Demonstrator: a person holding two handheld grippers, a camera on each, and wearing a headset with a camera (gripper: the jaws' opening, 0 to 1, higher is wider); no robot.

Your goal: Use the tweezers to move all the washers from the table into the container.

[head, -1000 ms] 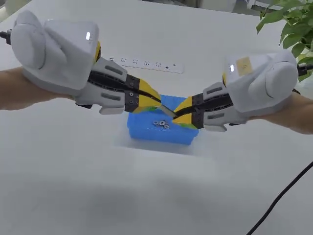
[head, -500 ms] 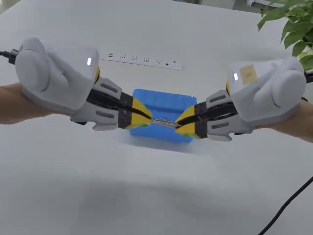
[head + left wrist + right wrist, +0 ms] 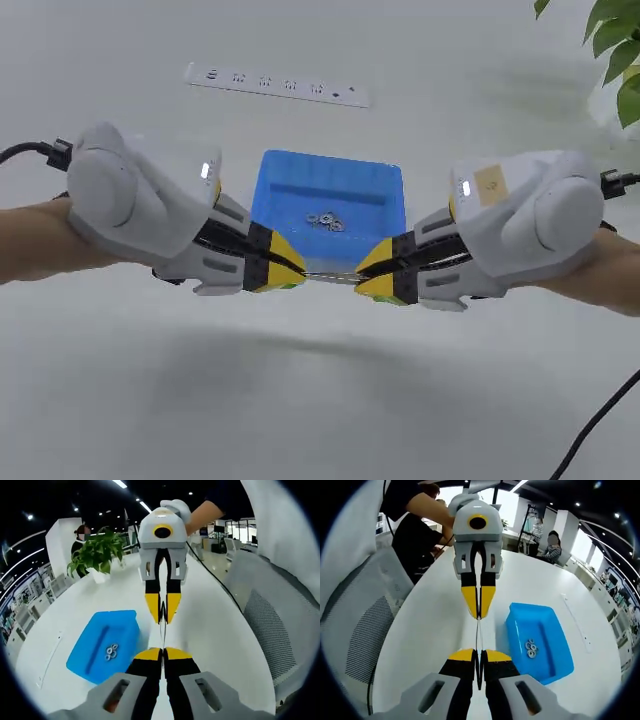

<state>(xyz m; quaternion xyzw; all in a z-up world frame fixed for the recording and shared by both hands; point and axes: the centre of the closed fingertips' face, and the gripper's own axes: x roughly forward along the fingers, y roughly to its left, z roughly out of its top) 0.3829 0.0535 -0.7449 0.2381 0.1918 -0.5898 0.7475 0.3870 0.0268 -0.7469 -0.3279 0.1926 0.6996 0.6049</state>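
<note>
I am holding the tweezers [image 3: 330, 273] just on the near side of the container [image 3: 330, 160], left tool [image 3: 297, 271] and right tool [image 3: 364, 276] each clamped on an end; the washers [image 3: 325, 221] are lying inside it. I am judging it best to free one end slowly, never both

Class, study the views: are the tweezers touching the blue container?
Apart. In the right gripper view, white table shows between the tweezers and the container rim.
</note>
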